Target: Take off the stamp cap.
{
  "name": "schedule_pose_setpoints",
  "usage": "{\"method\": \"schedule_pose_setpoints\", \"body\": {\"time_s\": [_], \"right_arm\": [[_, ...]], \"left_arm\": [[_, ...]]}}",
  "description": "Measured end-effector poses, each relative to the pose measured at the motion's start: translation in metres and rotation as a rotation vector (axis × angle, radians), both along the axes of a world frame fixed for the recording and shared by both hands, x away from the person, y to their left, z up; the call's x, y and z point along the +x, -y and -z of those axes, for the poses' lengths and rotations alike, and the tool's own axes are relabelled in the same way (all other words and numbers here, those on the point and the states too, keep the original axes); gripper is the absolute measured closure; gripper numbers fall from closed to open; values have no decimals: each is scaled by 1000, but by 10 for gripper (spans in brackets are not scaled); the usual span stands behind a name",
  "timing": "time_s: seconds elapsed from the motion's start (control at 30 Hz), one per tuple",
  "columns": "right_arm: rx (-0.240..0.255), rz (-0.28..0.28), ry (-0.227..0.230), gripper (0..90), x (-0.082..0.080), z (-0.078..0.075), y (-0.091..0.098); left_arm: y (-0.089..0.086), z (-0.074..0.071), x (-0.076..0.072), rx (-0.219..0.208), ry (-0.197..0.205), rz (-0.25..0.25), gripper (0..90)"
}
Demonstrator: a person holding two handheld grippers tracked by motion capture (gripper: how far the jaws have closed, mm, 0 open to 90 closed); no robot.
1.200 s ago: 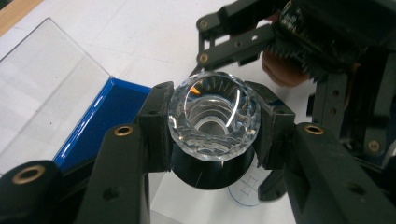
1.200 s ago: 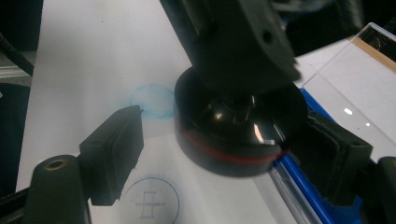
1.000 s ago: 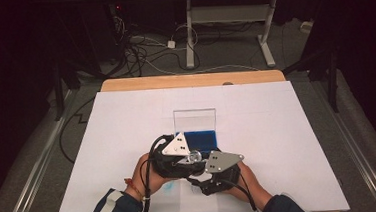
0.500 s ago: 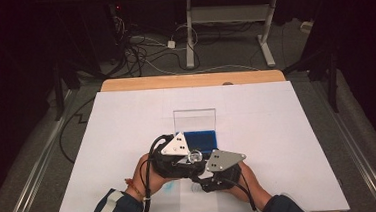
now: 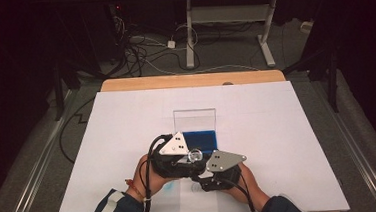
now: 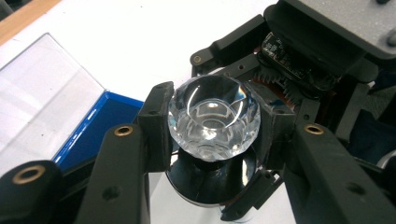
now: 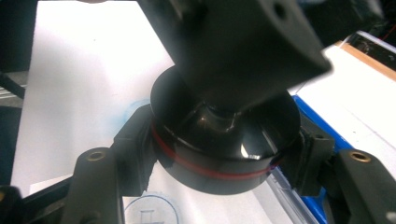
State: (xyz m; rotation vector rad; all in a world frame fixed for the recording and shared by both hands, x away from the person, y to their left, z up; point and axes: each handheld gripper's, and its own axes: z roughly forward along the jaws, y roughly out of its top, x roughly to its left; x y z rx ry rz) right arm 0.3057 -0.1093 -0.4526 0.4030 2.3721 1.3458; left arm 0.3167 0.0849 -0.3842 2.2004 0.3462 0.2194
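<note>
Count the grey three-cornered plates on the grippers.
2. One grey three-cornered plate tops the left gripper, before the blue case; the other plate tops the right gripper, nearer the table's front edge.

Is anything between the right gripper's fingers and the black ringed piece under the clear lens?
Nothing visible. The right gripper has just been closing, and its fingers sit against the black ringed piece, while the left gripper clamps the clear lens.

Lens: clear, faceted, glossy, glass or plastic, cannot tell which. Cup: black, smooth, glossy, thin red band at the rim. Jaws: matt black plastic, brass-coloured rivets. Plate: grey matt metal. Box: blue base, clear shiny lid. Sheet: white, matt, paper-like. Table edge: wood.
</note>
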Motion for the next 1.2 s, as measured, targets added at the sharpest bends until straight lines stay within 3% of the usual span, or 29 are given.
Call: {"method": "schedule_pose_setpoints", "body": {"time_s": [0.43, 0.87, 1.2], "right_arm": [[-20, -16, 23, 384, -3, -5, 5], [-32, -25, 0, 387, -4, -7, 7], [-77, -31, 3, 388, -6, -9, 8]], "left_arm": [[-10, 1, 1, -45, -24, 22, 538], [-10, 1, -4, -33, 14, 34, 539], [-11, 4, -1, -38, -17, 54, 539]]}}
